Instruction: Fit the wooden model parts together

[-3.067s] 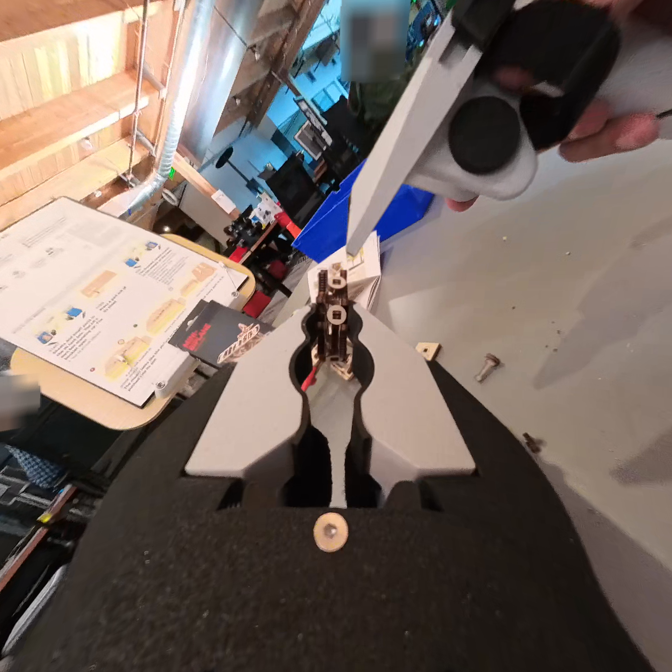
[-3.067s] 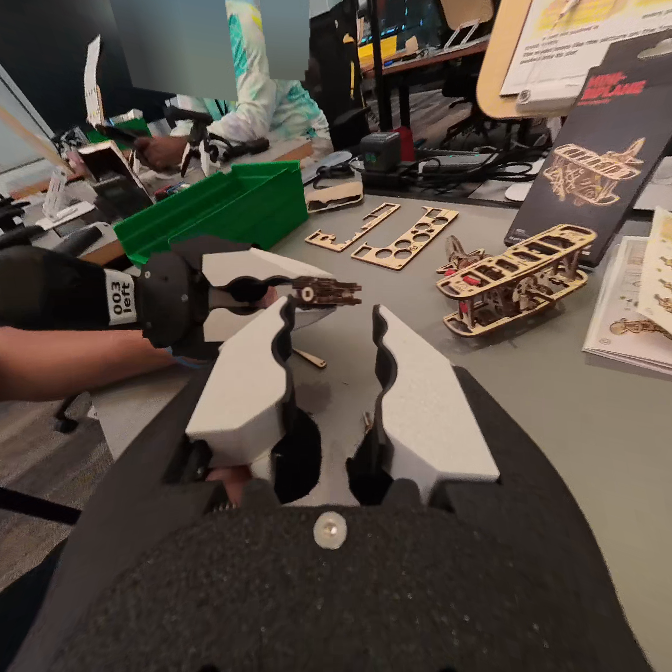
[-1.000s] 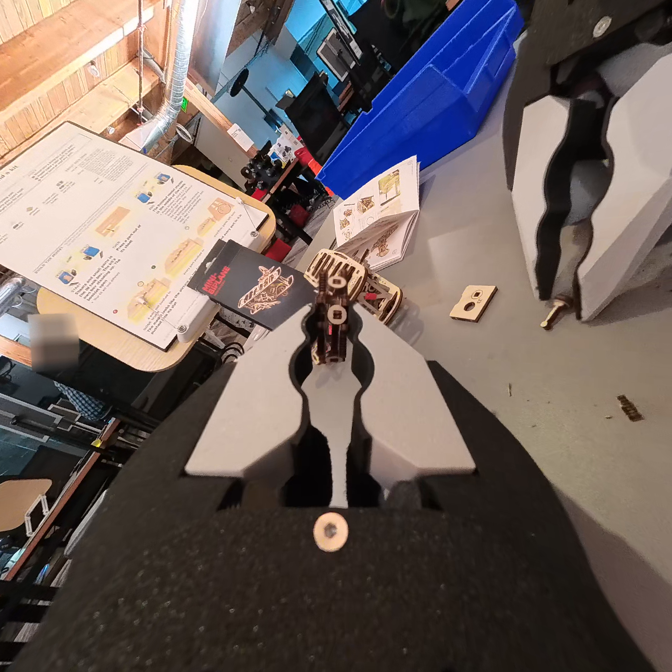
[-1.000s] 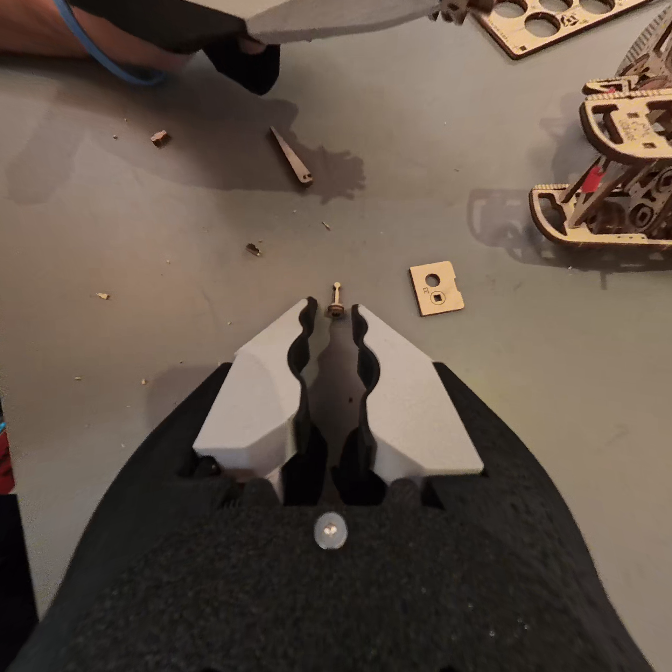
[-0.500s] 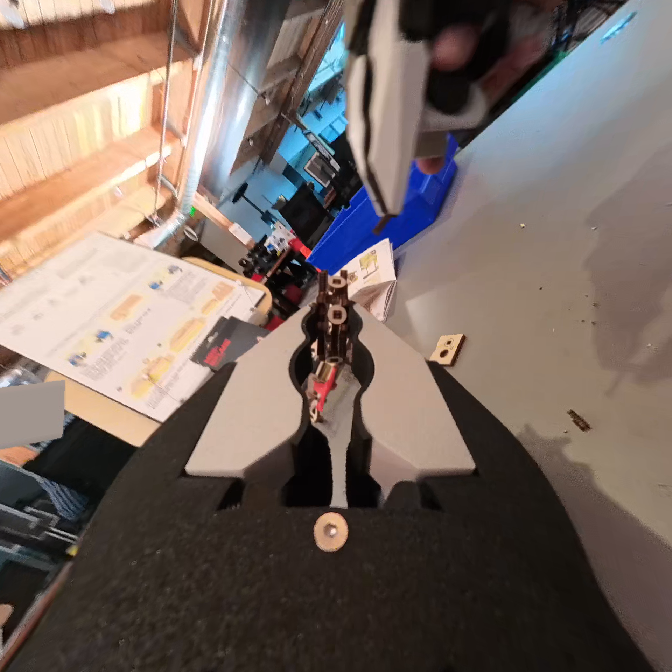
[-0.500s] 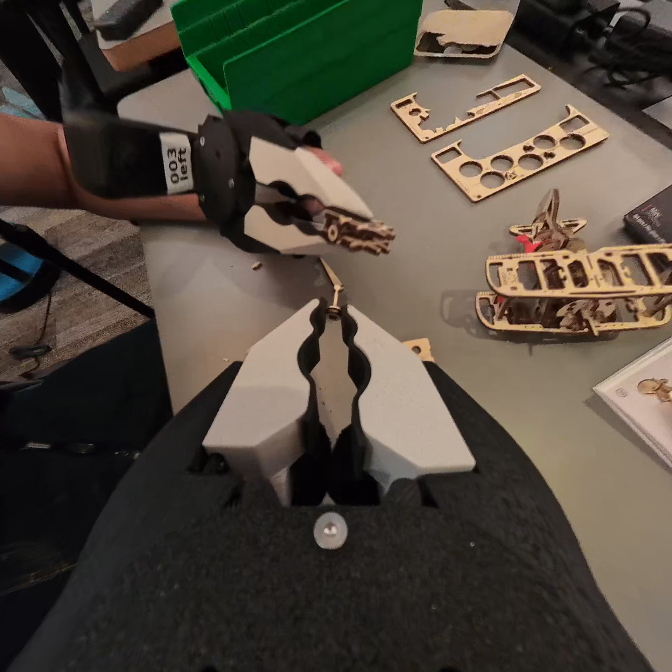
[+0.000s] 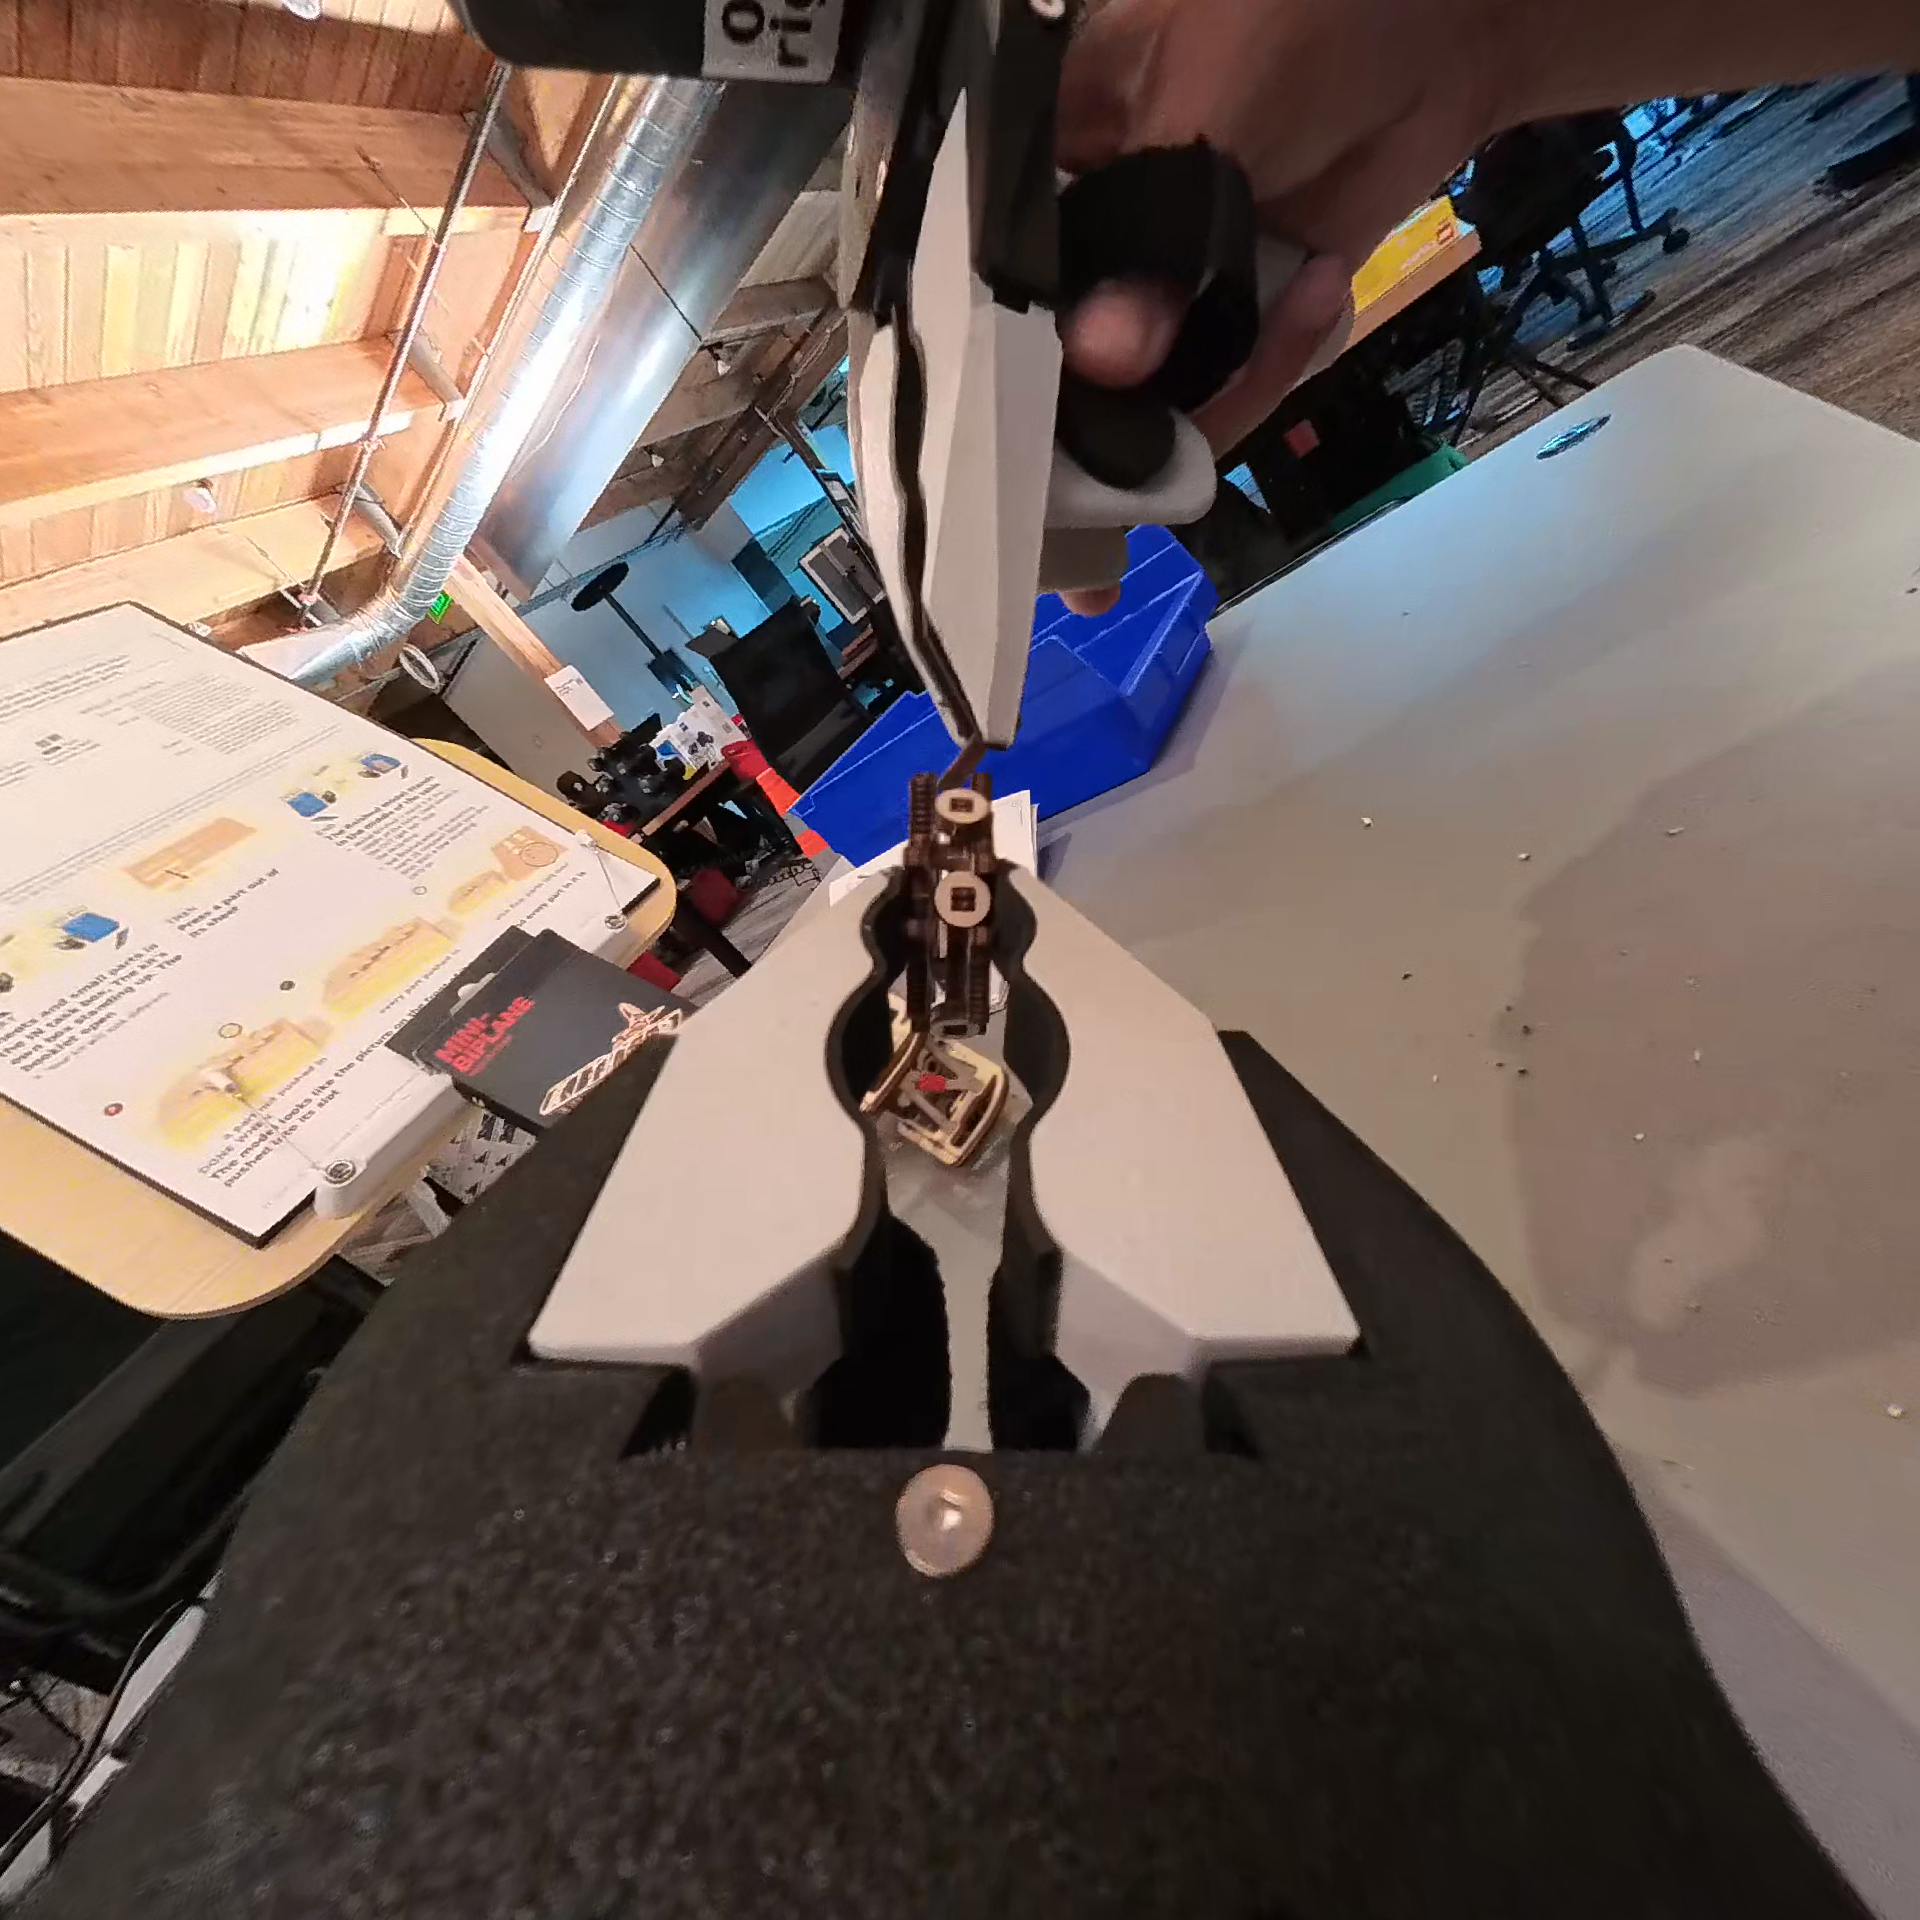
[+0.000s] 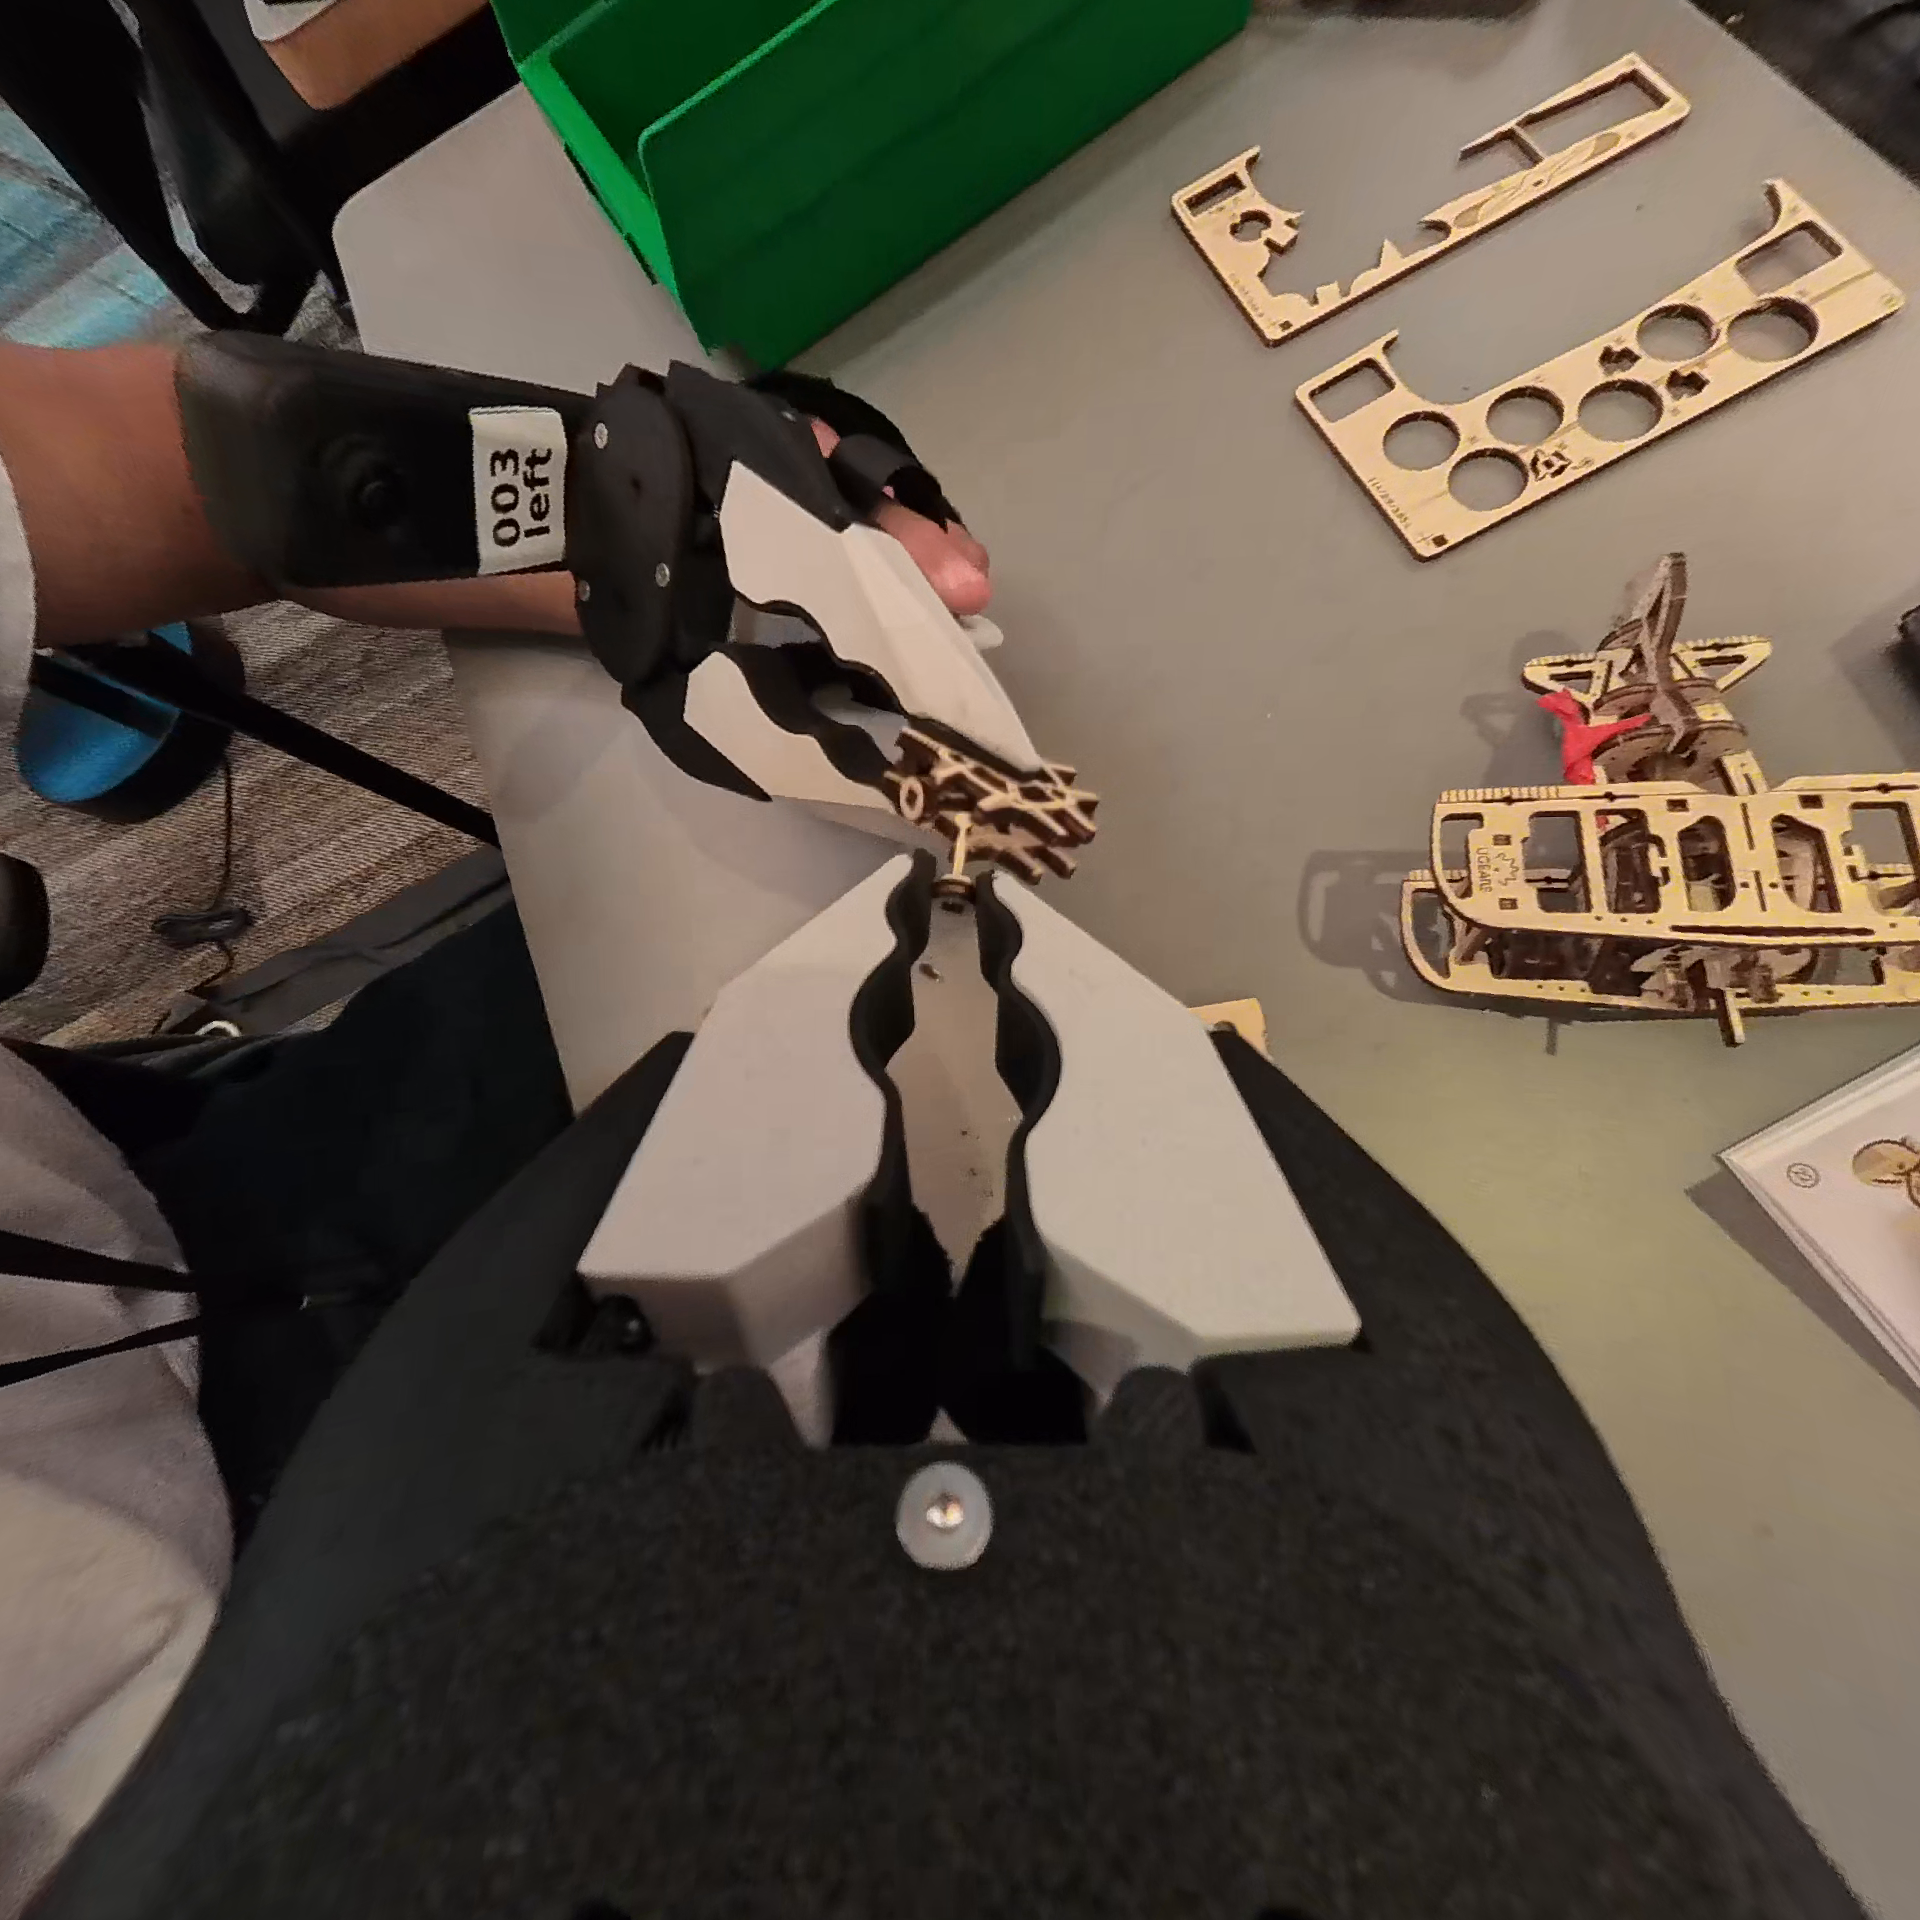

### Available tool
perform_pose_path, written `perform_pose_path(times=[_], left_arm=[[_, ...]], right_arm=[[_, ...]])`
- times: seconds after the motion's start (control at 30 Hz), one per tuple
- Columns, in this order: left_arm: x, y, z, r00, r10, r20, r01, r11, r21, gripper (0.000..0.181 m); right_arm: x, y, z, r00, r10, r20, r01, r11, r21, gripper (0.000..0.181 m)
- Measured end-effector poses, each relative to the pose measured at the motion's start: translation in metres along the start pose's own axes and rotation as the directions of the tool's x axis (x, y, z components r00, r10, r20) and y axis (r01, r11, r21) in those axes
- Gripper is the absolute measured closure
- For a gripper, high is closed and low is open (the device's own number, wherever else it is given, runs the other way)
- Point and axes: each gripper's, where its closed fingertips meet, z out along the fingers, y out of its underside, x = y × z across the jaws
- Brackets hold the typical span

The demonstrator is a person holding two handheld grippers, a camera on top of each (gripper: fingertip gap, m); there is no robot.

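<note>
Above the grey table point(image 8: 1195, 644), left of the wooden biplane point(image 8: 1662, 894), the left claw point(image 8: 997, 800) clamps a small wooden assembly point(image 8: 997, 805). The right claw point(image 8: 951, 883), nearly closed, pinches a tiny pin point(image 8: 961, 868) touching that assembly.

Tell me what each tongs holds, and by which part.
Left tongs: the dark gear block, by its rear half. Right tongs: a small wooden pin, by its lower end.

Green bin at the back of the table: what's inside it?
The green bin shows only its green outer walls and an upright green divider. Nothing can be seen lying inside. Its floor is hidden by those walls and cut off at the picture's top edge, so small pieces could be there unseen.
</note>
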Motion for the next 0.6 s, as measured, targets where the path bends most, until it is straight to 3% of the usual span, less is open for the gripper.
perform_pose_path(times=[0.17,0.3,0.43,0.6], left_arm=[[0.005,-0.002,0.000,1.000,0.028,-0.006,-0.028,1.000,0.001,0.169],[0.008,-0.005,0.000,0.976,0.217,0.035,-0.216,0.976,-0.018,0.169],[0.010,-0.013,-0.001,0.886,0.453,0.099,-0.450,0.891,-0.056,0.169],[0.012,-0.022,-0.003,0.772,0.619,0.145,-0.613,0.785,-0.090,0.169]], right_arm=[[-0.005,0.005,-0.001,0.998,0.063,0.031,-0.061,0.997,-0.044,0.174],[-0.006,0.009,-0.002,0.998,0.055,-0.003,-0.055,0.995,-0.079,0.174],[-0.010,0.014,-0.003,0.999,-0.021,-0.051,0.015,0.993,-0.118,0.174],[-0.016,0.022,-0.013,0.995,-0.077,-0.060,0.069,0.989,-0.131,0.174]])
